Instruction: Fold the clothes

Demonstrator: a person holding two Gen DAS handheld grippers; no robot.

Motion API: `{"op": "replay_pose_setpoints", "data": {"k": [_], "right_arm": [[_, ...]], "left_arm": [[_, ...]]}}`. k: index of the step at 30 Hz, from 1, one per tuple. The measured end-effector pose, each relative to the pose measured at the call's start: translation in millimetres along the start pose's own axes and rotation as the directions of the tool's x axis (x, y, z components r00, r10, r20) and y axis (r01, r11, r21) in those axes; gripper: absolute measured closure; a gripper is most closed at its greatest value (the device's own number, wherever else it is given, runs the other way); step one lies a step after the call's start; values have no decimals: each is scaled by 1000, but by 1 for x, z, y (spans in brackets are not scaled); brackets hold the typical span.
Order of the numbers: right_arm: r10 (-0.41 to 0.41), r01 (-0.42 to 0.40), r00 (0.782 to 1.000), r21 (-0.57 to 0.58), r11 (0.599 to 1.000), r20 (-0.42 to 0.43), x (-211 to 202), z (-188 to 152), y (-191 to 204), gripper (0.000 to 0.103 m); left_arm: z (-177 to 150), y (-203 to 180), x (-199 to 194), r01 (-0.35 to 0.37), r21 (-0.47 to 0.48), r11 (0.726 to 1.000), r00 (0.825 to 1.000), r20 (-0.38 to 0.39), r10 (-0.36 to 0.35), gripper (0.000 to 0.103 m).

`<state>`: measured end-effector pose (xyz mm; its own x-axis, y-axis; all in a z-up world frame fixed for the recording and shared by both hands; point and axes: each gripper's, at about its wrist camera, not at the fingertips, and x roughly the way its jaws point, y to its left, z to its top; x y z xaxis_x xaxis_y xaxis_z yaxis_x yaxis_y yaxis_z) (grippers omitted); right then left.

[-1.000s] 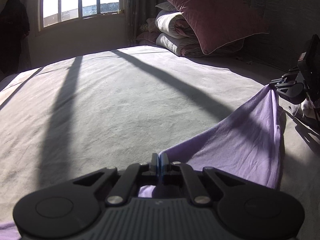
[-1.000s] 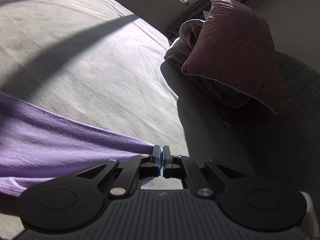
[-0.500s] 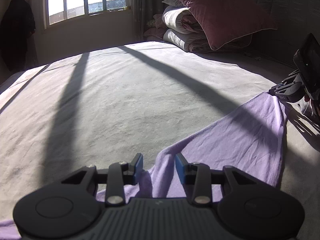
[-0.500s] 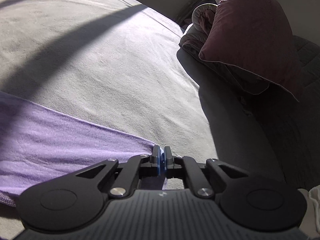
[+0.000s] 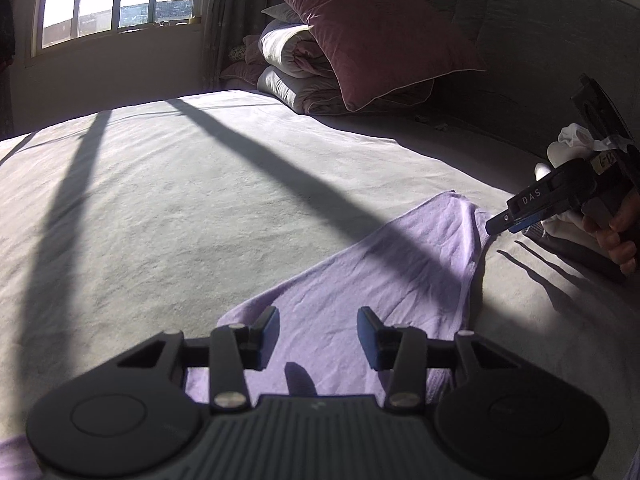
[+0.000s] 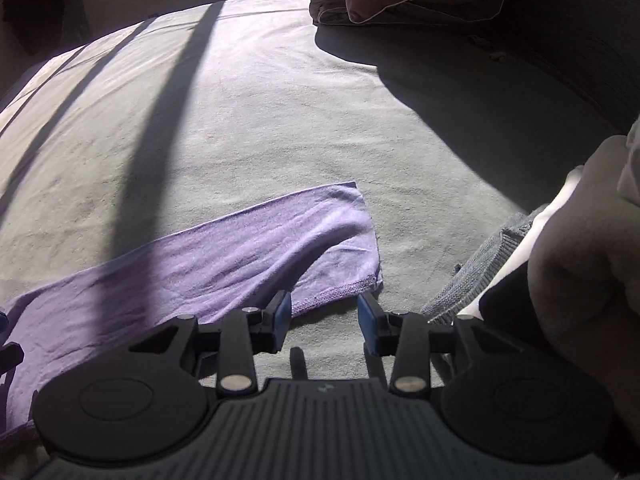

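Observation:
A folded purple garment (image 5: 380,276) lies flat on the grey bed sheet (image 5: 168,200) as a long strip. It also shows in the right wrist view (image 6: 224,252). My left gripper (image 5: 318,330) is open and empty, just above the garment's near end. My right gripper (image 6: 324,316) is open and empty, just behind the garment's hemmed end, not touching it. From the left wrist view the right gripper (image 5: 500,224) hangs a little to the right of the garment's far corner.
A maroon pillow (image 5: 372,28) leans on folded quilts (image 5: 296,72) at the bed's far right, by the grey headboard (image 5: 540,52). A window (image 5: 116,0) is behind. A grey knit piece (image 6: 476,272) lies by my right hand.
Both grippers let go of the purple garment: the left opened first, the right after. The garment dropped flat on the bed, and the right gripper drew back from its end.

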<state>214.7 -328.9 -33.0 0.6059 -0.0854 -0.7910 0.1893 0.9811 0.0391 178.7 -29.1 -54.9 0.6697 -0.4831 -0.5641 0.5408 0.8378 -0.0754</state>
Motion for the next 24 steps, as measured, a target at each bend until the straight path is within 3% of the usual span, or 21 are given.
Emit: {"op": "replay_pose_setpoints", "data": {"k": [8,9,10,14,16,18,19,21,22,23,24], "right_arm": [[56,-86,992,268,960,116,10,-7,-22,65],[38,-67,992,254,965,118,12,-8,-20,73],[14,-43,992,235,971,123,13,-9,-18,99],[-112,91,982,140,986,151,12,-14,-14,102],[-137,123,979,98,988,154,17,-18,-11,101],[-138,127,975,74,989,177,17,-21,-8,98],[-126,113,975,84,990,182,15,-22,-10,90],[-74,46,981,155,987,181,8,-24,-20,85],[-51,14,982,200,980,182,3,-26,-26,77],[-36,-11,982,245,969,186,-2,-28,-31,53],[-32,-24,980,281,959,195,-9,-33,-35,49]], "left_arm": [[-3,1,6,13,-4,1000,999,-34,-13,59],[-4,1,7,10,-1,1000,999,-40,-10,59],[-4,1,7,6,2,1000,999,-45,-6,59],[-4,0,7,6,4,1000,999,-48,-6,57],[-4,0,7,4,3,1000,999,-52,-4,50],[-3,0,8,-7,1,1000,998,-63,7,49],[-2,-1,8,-11,-5,1000,998,-67,10,48],[0,-4,7,-19,-21,1000,997,-80,17,48],[2,-6,4,-18,-29,999,996,-88,16,48],[3,-8,1,-18,-37,999,995,-97,14,48],[5,-9,-2,-16,-44,999,994,-105,12,48]]}}
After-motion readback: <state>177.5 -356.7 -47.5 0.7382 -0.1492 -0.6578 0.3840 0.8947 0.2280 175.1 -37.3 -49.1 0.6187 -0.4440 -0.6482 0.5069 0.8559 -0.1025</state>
